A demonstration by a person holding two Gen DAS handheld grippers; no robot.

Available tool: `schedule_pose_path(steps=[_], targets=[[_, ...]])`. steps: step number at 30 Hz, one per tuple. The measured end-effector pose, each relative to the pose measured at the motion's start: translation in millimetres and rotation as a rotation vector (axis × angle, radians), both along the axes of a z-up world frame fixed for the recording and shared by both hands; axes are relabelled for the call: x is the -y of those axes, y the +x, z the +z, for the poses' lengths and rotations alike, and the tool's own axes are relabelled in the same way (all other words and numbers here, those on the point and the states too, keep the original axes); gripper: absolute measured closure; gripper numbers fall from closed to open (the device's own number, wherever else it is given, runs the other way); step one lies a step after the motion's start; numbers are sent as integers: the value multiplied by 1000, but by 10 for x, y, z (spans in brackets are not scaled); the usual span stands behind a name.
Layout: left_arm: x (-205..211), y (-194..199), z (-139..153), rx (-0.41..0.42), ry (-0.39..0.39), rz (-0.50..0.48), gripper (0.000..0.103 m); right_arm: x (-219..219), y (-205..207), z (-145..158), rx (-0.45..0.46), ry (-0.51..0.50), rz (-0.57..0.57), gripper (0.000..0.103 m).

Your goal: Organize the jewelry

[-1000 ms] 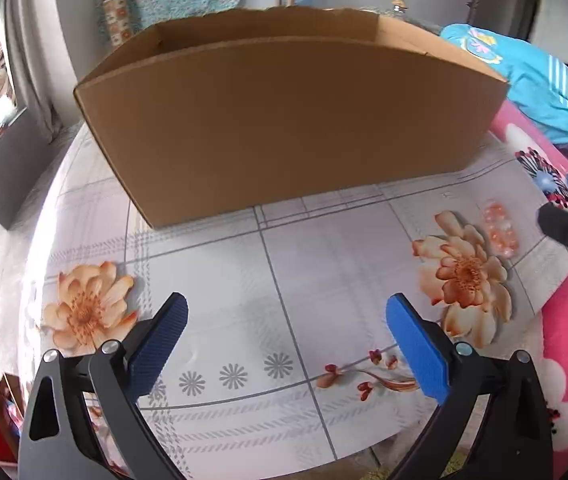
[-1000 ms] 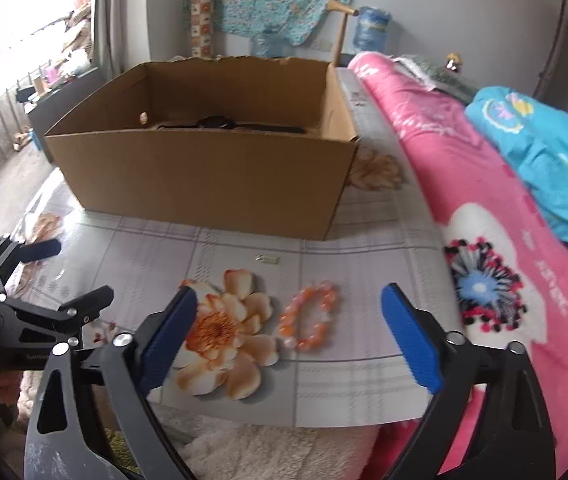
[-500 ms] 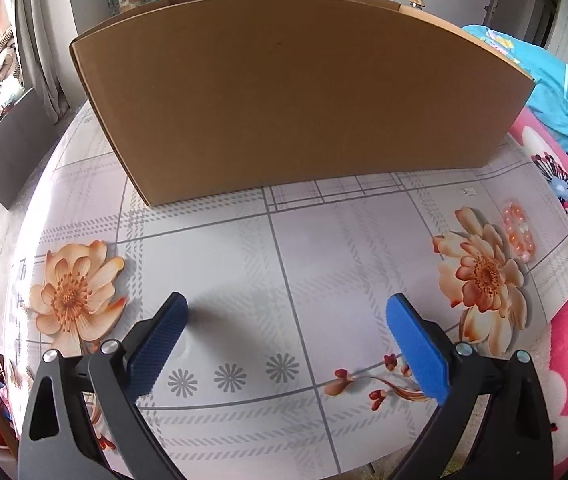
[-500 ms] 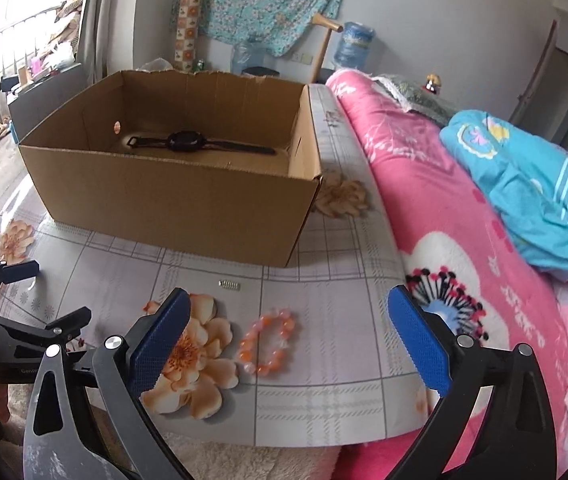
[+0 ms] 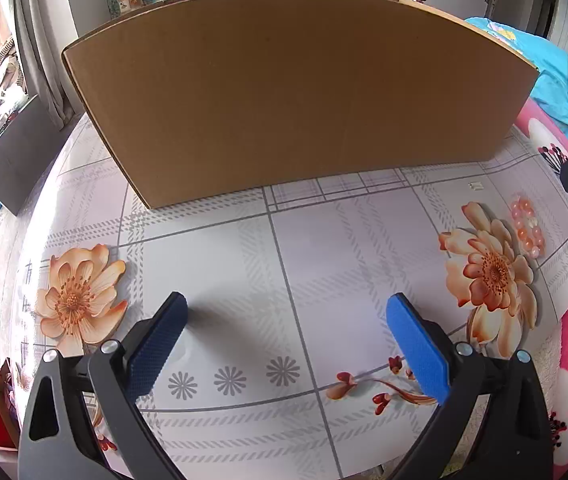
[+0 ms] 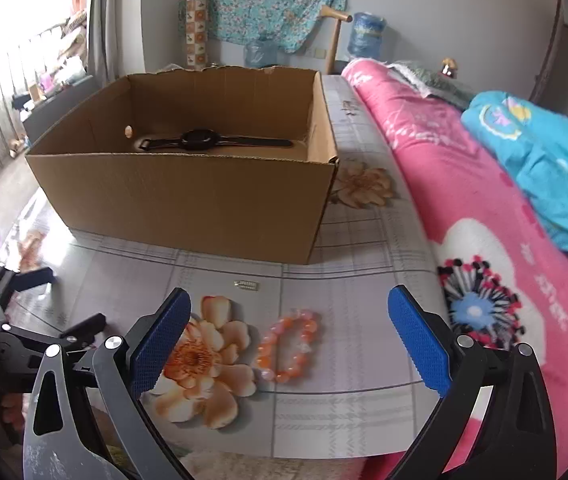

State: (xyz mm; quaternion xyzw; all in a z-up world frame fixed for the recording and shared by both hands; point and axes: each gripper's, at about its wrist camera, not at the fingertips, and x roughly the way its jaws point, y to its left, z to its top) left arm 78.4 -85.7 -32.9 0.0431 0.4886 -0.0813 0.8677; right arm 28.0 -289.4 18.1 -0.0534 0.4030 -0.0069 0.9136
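An orange bead bracelet (image 6: 290, 346) lies on the floral table top, between and just ahead of my open right gripper (image 6: 288, 322); it also shows in the left wrist view (image 5: 528, 226) at the far right. A small silver clasp (image 6: 247, 285) lies beyond it, also in the left wrist view (image 5: 476, 186). A brown cardboard box (image 6: 187, 196) stands behind, with a black watch (image 6: 199, 140) inside. My left gripper (image 5: 286, 332) is open and empty over the table, facing the box wall (image 5: 296, 96). Its body shows at the left of the right wrist view (image 6: 23, 332).
The table top (image 5: 324, 248) has printed flowers and ends at a near edge close to both grippers. A pink floral blanket (image 6: 484, 208) with a blue garment (image 6: 544, 160) lies right of the table. Water bottles and a curtain are against the far wall.
The right gripper has risen and moved closer over the bracelet, seeing deeper into the box. The left gripper has dropped lower toward the table, so the box wall now hides its inside.
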Motion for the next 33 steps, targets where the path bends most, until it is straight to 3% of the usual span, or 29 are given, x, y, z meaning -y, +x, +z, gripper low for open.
schedule_pose_path(steps=[3, 8, 13, 18, 26, 33], targets=[[11, -1, 2, 2, 1, -1, 6, 31, 21, -9, -10, 70, 27, 12], [-12, -5, -5, 9, -1, -3, 6, -6, 123, -162, -73, 122, 77, 41], [-16, -21, -5, 15, -1, -11, 5, -87, 281, -359, -128, 106, 95, 58], [-23, -17, -9, 17, -2, -22, 5, -125, 420, -436, -138, 84, 97, 66], [-29, -11, -14, 22, -2, -30, 5, -133, 511, -543, -159, 65, 95, 88], [-75, -24, -37, 33, -4, -72, 5, -169, 486, -519, -163, 58, 111, 90]])
